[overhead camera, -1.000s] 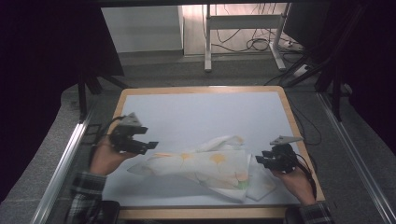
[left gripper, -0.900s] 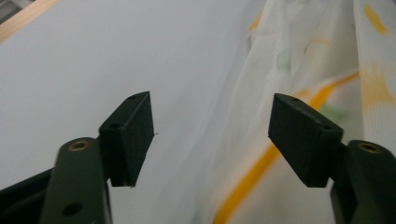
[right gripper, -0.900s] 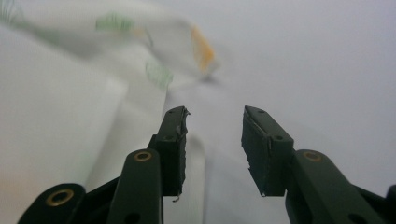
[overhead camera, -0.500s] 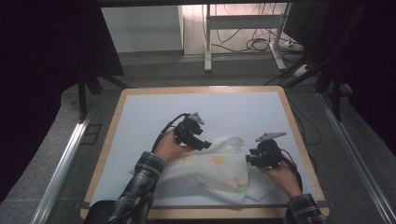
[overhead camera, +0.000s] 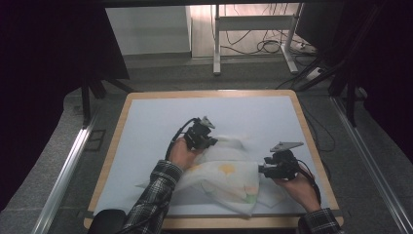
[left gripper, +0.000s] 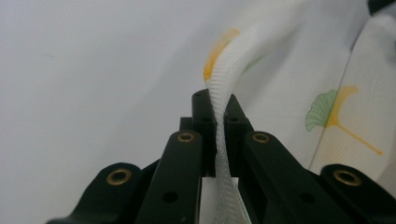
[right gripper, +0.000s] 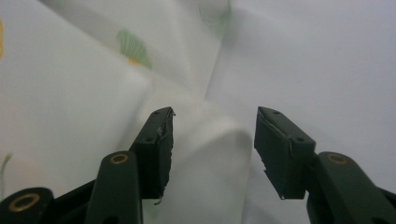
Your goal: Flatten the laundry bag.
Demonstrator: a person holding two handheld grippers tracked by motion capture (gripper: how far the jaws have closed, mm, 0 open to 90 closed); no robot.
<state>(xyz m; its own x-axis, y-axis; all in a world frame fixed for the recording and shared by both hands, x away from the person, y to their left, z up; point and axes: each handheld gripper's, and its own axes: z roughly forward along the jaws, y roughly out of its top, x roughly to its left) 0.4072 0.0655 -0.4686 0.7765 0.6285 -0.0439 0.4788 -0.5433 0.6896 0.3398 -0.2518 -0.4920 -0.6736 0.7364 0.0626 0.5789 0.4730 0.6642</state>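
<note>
Since a second ago the left tongs (overhead camera: 207, 141) have travelled from the left end of the white mesh cloth printed with yellow and green ginkgo leaves (overhead camera: 226, 178) up to its far edge, where they have just closed; the right tongs (overhead camera: 263, 170) have kept their place at the cloth's right side while their jaws have just been opening.

Seen from above, the cloth lies crumpled on the pale blue surface with a wooden rim (overhead camera: 146, 126), in the near half, right of the middle. A raised fold of it runs from the left tongs toward the right tongs, and a flatter part spreads toward the near edge of the surface. The person's left hand (overhead camera: 182, 153), in a plaid sleeve (overhead camera: 156, 195), rests at the cloth's far left corner; the right hand (overhead camera: 299, 187) lies just right of the cloth.

In the left gripper view the left tongs (left gripper: 219, 116) are clamped tight on a ridge of the cloth (left gripper: 280, 70), the fabric pinched upright between the two black jaws and rising beyond their tips, with a yellow leaf print on the pinched fold.

In the right gripper view the right tongs (right gripper: 212, 135) stand moderately wide. A rounded fold of the cloth (right gripper: 70, 84) sits between the jaws, and the pads do not press on it.
</note>
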